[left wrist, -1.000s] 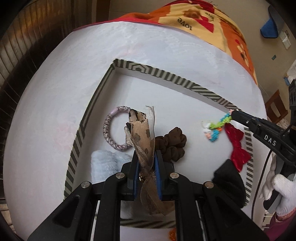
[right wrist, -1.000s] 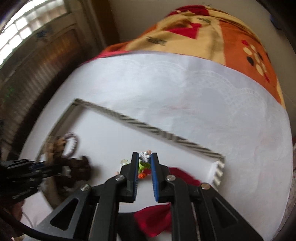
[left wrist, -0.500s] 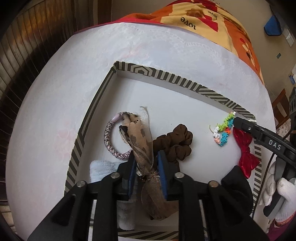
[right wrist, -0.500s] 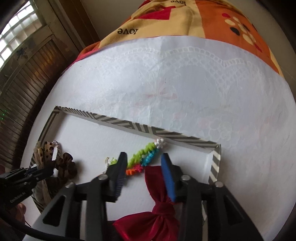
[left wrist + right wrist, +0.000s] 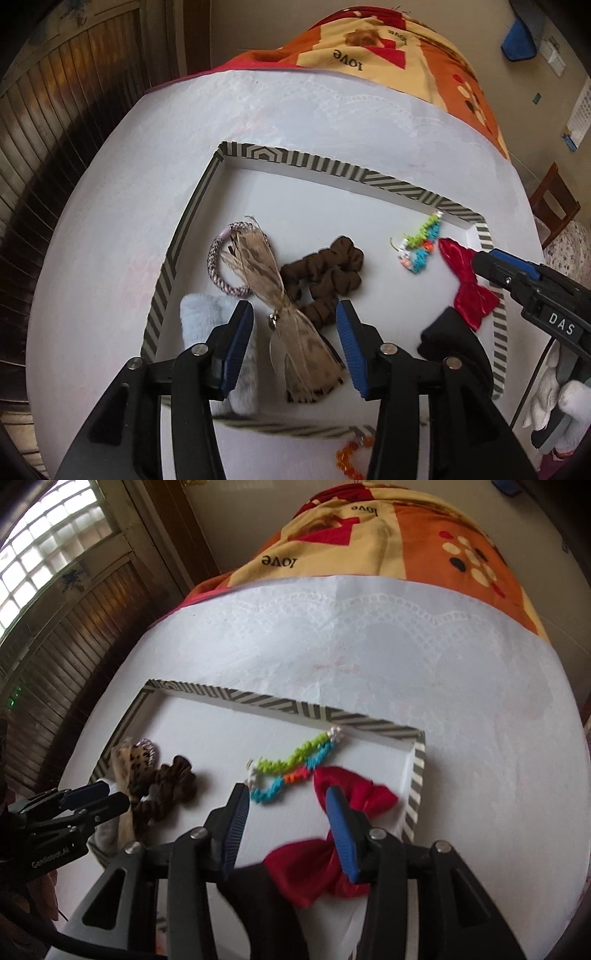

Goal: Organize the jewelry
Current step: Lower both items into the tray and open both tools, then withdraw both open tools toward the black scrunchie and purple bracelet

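A shallow tray with a striped rim lies on the white table. In it lie a leopard-print ribbon bow, a pink braided hair tie, a brown scrunchie, a multicolour beaded bracelet, a red bow, a pale blue fluffy piece and a black item. My left gripper is open just above the leopard bow. My right gripper is open above the bracelet and red bow.
An orange and yellow patterned blanket covers the far end of the table. An orange beaded piece lies outside the tray's near edge. Dark wooden shutters stand to the left. A wooden chair is at the right.
My left gripper has opened and let go of the leopard bow, which now lies in the tray. My right gripper has opened and let go of the beaded bracelet. Both have drawn back.
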`<action>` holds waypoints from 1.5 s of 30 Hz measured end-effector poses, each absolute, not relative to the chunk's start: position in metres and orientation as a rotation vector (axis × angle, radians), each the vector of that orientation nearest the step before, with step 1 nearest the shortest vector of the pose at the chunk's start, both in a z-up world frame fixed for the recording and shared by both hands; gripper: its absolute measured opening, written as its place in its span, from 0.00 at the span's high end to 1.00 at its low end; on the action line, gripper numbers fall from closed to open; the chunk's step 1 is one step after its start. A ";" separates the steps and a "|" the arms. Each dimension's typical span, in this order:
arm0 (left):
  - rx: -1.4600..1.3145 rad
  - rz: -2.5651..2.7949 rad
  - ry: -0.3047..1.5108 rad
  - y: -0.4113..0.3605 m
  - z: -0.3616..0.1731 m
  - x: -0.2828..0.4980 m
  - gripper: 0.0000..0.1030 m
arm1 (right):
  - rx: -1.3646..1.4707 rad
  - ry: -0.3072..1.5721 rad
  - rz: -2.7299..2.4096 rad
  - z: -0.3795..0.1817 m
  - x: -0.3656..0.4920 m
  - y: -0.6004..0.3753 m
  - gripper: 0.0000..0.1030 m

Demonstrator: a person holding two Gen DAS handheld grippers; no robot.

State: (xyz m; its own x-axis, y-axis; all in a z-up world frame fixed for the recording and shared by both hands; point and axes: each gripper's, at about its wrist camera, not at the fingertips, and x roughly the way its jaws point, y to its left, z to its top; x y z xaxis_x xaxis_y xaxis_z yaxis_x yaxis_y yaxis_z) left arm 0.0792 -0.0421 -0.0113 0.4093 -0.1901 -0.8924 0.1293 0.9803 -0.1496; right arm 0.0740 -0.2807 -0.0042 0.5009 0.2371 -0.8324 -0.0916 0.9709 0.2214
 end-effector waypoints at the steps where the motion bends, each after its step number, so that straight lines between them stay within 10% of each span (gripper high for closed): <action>1: -0.059 -0.202 1.126 -0.042 -0.009 0.076 0.62 | 0.151 1.022 0.199 -0.002 0.069 -0.280 0.56; 45: 0.073 -0.511 1.208 -0.048 0.002 -0.117 0.62 | 0.158 1.169 0.053 -0.039 -0.199 -0.287 0.40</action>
